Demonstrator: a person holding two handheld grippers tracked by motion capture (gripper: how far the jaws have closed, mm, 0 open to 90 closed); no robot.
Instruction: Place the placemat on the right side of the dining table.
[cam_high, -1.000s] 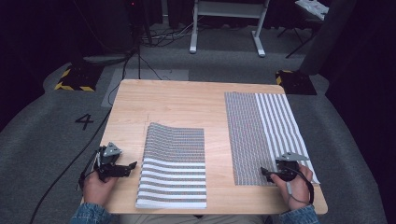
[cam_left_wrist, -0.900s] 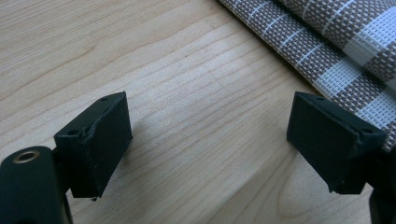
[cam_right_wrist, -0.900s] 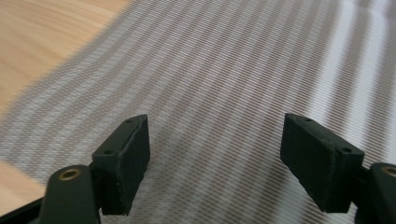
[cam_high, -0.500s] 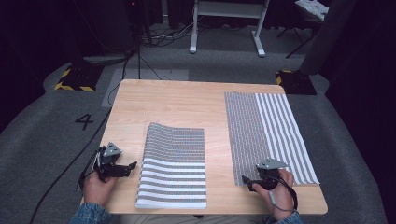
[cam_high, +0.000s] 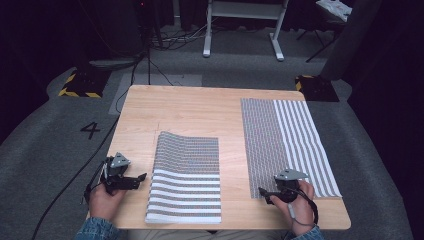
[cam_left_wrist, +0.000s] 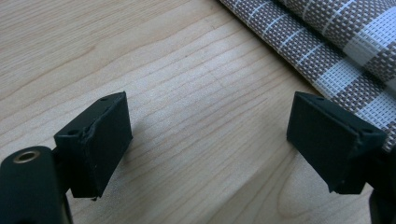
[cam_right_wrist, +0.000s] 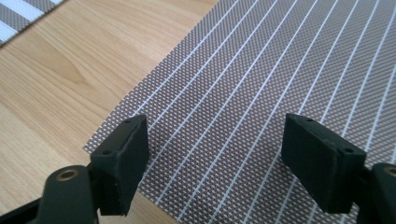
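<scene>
On the pale wooden table (cam_high: 200, 115) lie two woven striped placemats. At the left edge, the left gripper (cam_high: 141, 177) rests with its black jaws spread wide over bare wood, holding nothing, just beside the folded brown-and-white woven placemat (cam_high: 186, 177); that mat's coarse weave and broad white bands show in the left gripper view. Bare wood separates it from the flat rectangular brown mesh placemat with thin white lines (cam_high: 285, 145) at the right. The right gripper (cam_high: 262, 192) hovers with its jaws apart and empty at that mat's near left corner.
</scene>
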